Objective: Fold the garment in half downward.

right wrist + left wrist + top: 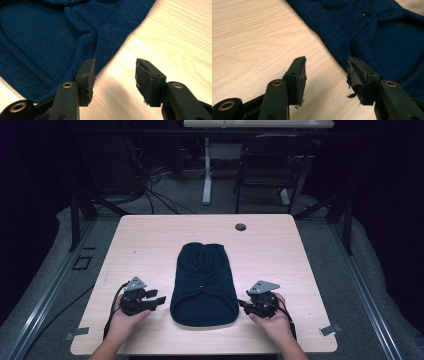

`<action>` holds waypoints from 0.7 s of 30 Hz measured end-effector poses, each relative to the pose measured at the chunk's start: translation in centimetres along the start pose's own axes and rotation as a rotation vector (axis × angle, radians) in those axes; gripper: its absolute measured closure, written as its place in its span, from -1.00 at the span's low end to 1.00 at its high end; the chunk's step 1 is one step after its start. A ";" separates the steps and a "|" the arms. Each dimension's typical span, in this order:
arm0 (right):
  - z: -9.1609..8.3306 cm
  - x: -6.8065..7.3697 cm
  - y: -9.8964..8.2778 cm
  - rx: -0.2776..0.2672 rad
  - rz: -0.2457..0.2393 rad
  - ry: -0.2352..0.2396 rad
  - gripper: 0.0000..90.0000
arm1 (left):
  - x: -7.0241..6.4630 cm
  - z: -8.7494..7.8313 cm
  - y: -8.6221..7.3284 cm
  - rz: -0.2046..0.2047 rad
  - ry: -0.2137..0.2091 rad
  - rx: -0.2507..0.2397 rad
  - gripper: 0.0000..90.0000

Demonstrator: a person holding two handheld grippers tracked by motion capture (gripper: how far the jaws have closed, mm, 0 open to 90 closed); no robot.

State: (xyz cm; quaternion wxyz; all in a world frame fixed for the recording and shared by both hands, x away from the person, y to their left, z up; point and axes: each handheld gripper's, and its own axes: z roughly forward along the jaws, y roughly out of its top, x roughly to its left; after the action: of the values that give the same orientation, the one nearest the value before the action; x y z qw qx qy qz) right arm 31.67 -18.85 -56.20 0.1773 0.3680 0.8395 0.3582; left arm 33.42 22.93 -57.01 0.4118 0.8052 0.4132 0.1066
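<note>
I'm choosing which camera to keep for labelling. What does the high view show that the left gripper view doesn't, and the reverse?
High view alone: the whole table, both hands with the left claw and right claw either side of the garment, a round hole, a chair. Left gripper view alone: a small button, the knit texture, frayed pads. Both: dark blue garment, wood tabletop, open left claw.

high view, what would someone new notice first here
A dark blue knit garment lies flat in the middle of the pale wooden table, its near hem toward the person. A hand holds a black gripper on either side of it: the left gripper and the right gripper, both with jaws open and holding nothing, pointing inward at the cloth's edges.
</note>
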 end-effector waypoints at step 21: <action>0.2 0.5 1.0 0.019 -0.043 0.039 0.21 | -1.8 1.7 2.2 0.121 -0.031 0.036 0.10</action>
State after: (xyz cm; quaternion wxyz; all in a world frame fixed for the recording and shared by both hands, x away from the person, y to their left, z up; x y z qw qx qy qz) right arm 31.92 -17.93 -55.58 0.1651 0.3445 0.8539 0.3534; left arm 34.38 19.87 -56.17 0.3966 0.8375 0.3592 0.1112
